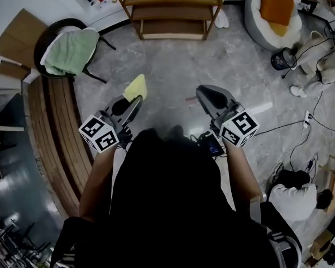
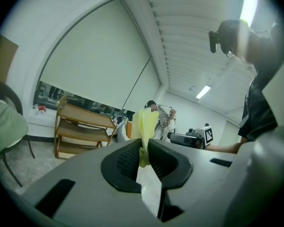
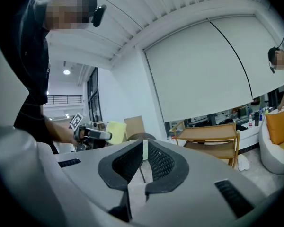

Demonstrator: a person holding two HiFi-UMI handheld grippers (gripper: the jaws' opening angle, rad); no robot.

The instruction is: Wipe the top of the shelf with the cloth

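Left hand-held gripper (image 1: 136,101), held forward, pinches yellow cloth (image 1: 135,87); right hand-held gripper (image 1: 203,92) alongside, closed.

Head view: even indoor light, fairly bright, no hard shadows. Glossy grey floor (image 1: 173,66) carries pale glare streaks at right and a dim mirror-like patch at lower left. Person's black top (image 1: 167,205) underexposed, detail lost. Straight lines bow toward the edges.

Left gripper view: fisheye, black vignette in the corners. Ceiling strip light (image 2: 250,4) blown out at top right; a second lamp (image 2: 203,91) glows farther back. Yellow cloth (image 2: 145,124) sharp enough; left gripper (image 2: 145,155) shell near the lens goes soft.

Right gripper view: same fisheye and vignette. Small ceiling lamp (image 3: 66,72) clipped white, pale window blind (image 3: 203,70) bright and flat. Right gripper (image 3: 143,152) shell soft near the lens, background fairly crisp.
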